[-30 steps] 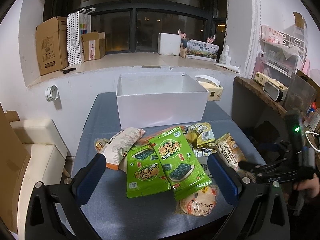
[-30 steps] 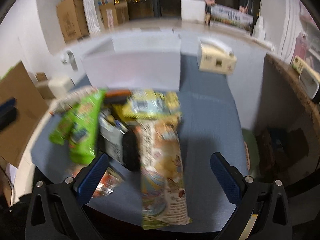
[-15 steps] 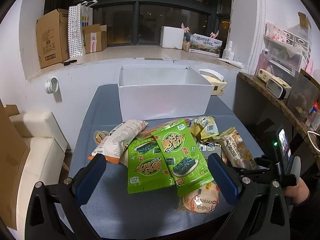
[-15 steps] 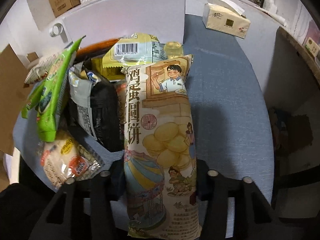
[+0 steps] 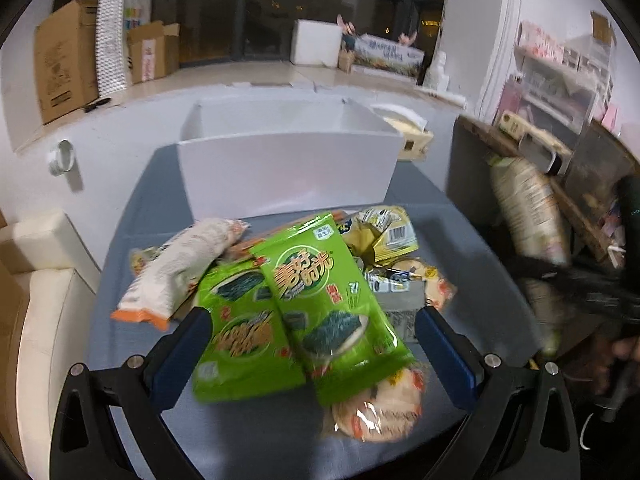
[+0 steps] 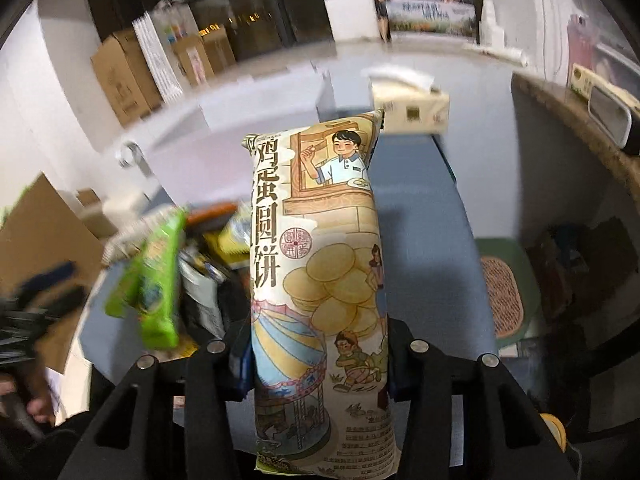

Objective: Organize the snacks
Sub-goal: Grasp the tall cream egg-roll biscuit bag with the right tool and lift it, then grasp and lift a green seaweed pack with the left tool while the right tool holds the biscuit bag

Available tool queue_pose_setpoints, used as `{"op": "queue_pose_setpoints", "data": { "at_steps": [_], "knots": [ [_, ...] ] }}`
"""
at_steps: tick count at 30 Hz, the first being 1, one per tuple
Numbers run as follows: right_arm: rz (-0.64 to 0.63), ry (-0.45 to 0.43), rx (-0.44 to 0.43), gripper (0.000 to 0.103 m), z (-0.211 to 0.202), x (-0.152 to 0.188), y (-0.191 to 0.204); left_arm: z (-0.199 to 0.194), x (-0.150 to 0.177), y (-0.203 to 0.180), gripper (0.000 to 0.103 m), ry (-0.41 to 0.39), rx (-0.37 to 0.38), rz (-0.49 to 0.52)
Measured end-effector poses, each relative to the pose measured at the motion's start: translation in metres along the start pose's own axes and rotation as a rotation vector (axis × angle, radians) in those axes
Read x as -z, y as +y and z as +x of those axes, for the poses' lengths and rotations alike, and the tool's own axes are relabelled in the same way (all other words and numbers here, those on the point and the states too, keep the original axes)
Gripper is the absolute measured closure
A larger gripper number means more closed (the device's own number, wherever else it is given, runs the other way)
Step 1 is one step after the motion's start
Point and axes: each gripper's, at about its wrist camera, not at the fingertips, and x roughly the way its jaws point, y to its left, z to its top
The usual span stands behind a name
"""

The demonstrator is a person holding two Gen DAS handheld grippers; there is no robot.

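Since a sec ago: right gripper [image 6: 316, 356] gone from wide open over the pile to clamped on the long biscuit pack [image 6: 320, 280], now lifted off the table [image 6: 420, 208], pack pointing toward the white box [image 5: 288, 168]. Left gripper [image 5: 308, 344] lower, tilted down, jaws wide, straddling two green seaweed packs [image 5: 316, 312] w/o touching.

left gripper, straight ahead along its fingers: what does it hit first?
Most likely the two green seaweed packs lying overlapped between the open fingers of the left gripper, on top of the snack pile. Depth is unclear, but nothing shows in front of them.
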Motion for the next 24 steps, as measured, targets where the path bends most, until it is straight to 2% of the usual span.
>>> {"op": "queue_pose_setpoints", "data": {
  "at_steps": [7, 13, 15, 16, 18, 20, 24],
  "knots": [
    [-0.033, -0.058, -0.013, 0.052, -0.029, -0.001, 0.025, 0.062, -0.026, 0.007, 0.0, 0.075, -0.01, -0.048],
    [-0.037, -0.061, -0.024, 0.052, -0.02, -0.004, 0.029, 0.089, -0.041, 0.01, 0.0, 0.093, -0.011, -0.102],
    [-0.038, -0.061, -0.023, 0.052, -0.019, -0.004, 0.03, 0.09, -0.042, 0.008, 0.013, 0.088, -0.033, -0.09],
    [-0.04, -0.059, -0.023, 0.052, -0.018, -0.004, 0.03, 0.092, -0.042, 0.008, 0.023, 0.096, -0.053, -0.093],
    [-0.042, -0.055, -0.023, 0.052, -0.017, -0.005, 0.029, 0.089, -0.043, 0.011, 0.055, 0.088, -0.017, -0.115],
    [-0.042, -0.053, -0.025, 0.052, -0.017, -0.005, 0.028, 0.079, -0.044, 0.011, 0.08, 0.05, -0.004, -0.111],
    [-0.043, -0.051, -0.024, 0.052, -0.016, -0.007, 0.028, 0.067, -0.046, 0.013, 0.082, 0.037, -0.007, -0.108]
  ]
}}
